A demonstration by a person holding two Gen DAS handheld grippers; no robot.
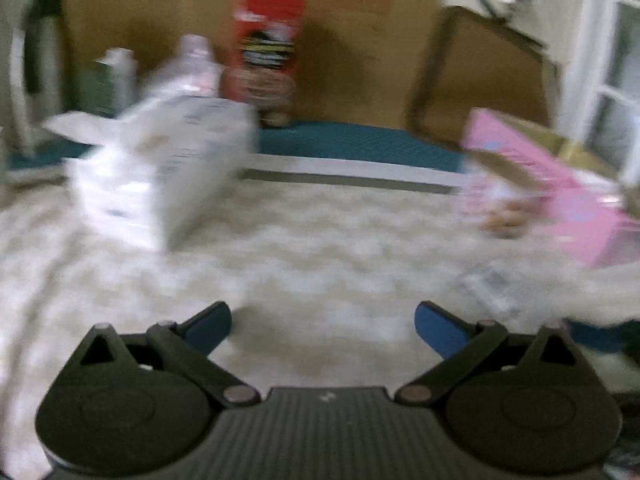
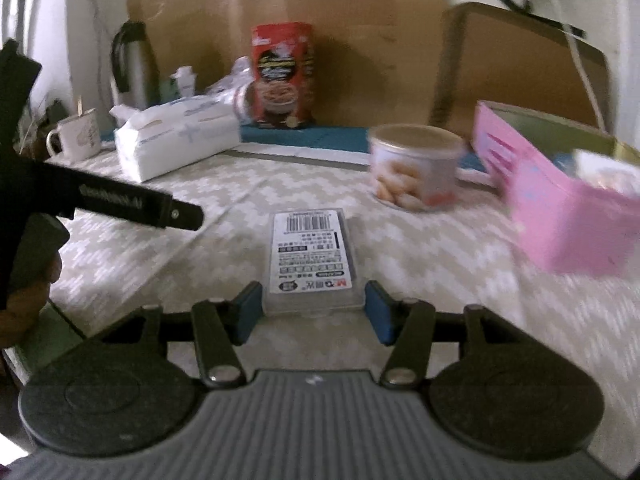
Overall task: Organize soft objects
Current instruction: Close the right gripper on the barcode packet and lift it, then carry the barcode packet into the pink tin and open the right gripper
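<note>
The right gripper (image 2: 313,312) brackets the near end of a flat clear plastic case (image 2: 310,258), pads just beside its sides, contact unclear. It looks stiff, light and slick: pinch the long edges. The left gripper (image 1: 323,330) gapes empty. Toward the cloth's far-left edge lies the soft tissue pack (image 2: 180,140), squashable, best gripped mid-body.

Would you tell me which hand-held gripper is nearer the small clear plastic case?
Right. The right hand-held gripper straddles the clear plastic case; the left hand-held gripper hovers over bare cloth.
</note>
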